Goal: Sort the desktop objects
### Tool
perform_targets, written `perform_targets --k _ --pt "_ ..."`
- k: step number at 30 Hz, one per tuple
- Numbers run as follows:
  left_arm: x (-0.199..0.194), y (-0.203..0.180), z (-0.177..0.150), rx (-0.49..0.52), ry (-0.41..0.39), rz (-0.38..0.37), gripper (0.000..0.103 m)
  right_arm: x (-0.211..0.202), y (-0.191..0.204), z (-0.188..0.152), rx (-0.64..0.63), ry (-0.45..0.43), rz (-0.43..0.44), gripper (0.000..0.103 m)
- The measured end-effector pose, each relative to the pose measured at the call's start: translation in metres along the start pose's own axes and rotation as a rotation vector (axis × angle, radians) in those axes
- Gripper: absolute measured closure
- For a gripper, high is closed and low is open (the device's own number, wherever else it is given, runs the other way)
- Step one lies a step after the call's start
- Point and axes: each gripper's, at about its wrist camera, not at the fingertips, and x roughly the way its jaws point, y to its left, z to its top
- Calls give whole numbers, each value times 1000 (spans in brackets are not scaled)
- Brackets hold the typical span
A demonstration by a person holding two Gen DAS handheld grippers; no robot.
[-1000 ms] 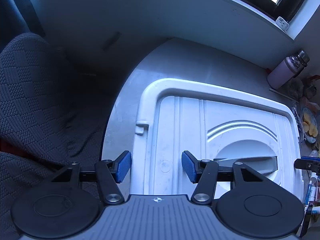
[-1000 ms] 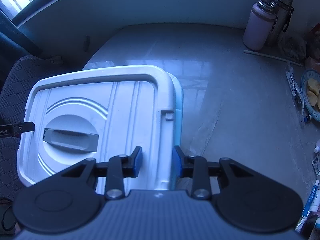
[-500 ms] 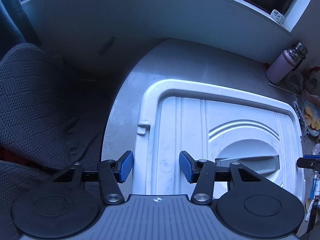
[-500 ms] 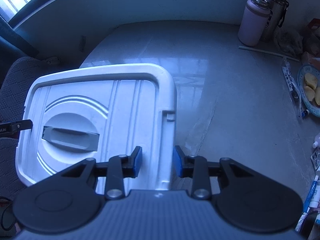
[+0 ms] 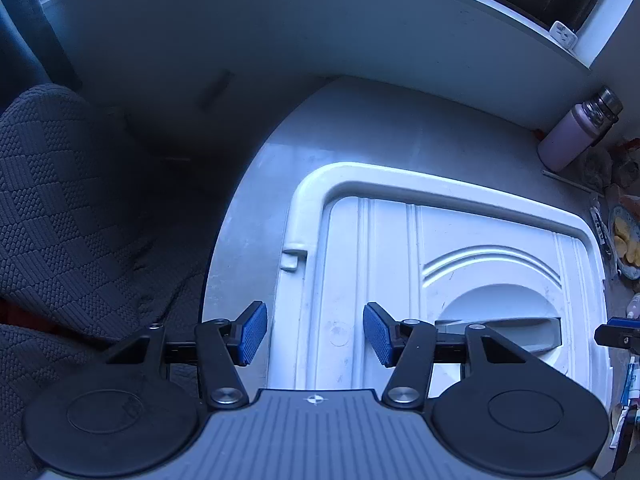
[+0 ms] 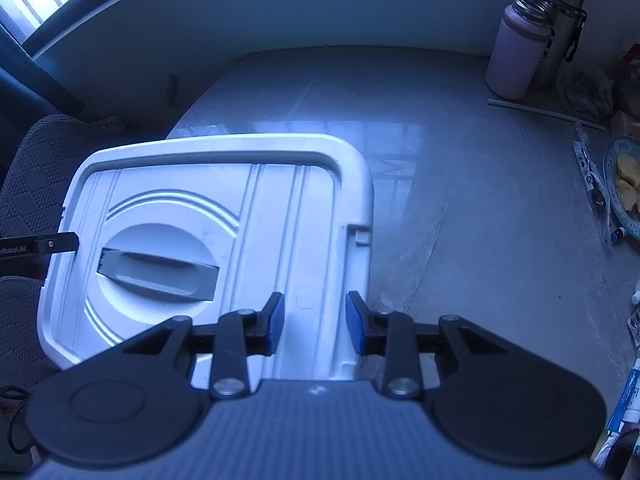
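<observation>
— What is sitting around your left fingers?

— Off to their left a dark woven seat cushion (image 5: pixel 60 200) is lying. My left gripper (image 5: pixel 315 334) is straddling the left rim of the white ribbed plastic lid with the grey recessed handle (image 5: pixel 460 232). The jaws have just been opening: the rim is sitting between the blue pads (image 5: pixel 252 332), but I am not seeing either pad pressing on it, so that side is released.

— And the lid itself?

— It is stretching ahead of and between both pairs of fingers, over the pale grey tabletop (image 6: pixel 460 160), with its handle lying to the right of my left pads and to the left of my right ones.

— The right fingers?

— My right gripper (image 6: pixel 315 322) is clenching the lid's right rim; the edge is running between the pads, just short of the small latch tab.

— Beyond them?

— Far ahead and to the right a pink insulated bottle (image 6: pixel 516 52) is standing upright, touching a steel flask (image 6: pixel 560 20). Further right a patterned plate of pale slices (image 6: pixel 618 208) is resting.
</observation>
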Motion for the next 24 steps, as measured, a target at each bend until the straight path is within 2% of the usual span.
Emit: perform_targets --k 4,6,7,10,12,14,15,17,20,24 --pt "-3 -5 -2 39 7 27 45 -6 0 -3 -3 -7 -19 66" --pt "-3 -8 -3 53 27 31 38 -6 -2 -4 5 -1 -24 64" --pt "-3 -9 -4 62 35 34 32 -6 -4 -4 9 1 -26 62" --pt "-5 -12 -9 92 30 52 31 -1 -4 -7 13 26 -48 49" --pt "-8 -13 -12 106 33 63 29 1 -3 -10 6 31 -53 44" --pt "-6 -16 -14 129 43 88 14 4 0 -12 -2 42 -56 40" --pt "-5 -15 -15 142 37 104 10 7 2 -13 -12 50 -66 38" --pt "-3 -13 -16 145 22 115 0 11 4 -15 -24 45 -86 25" --pt "-1 -5 -18 116 11 93 0 15 1 -16 -9 31 -87 19" --pt "3 6 -18 63 12 44 0 16 -3 -16 2 34 -71 18"
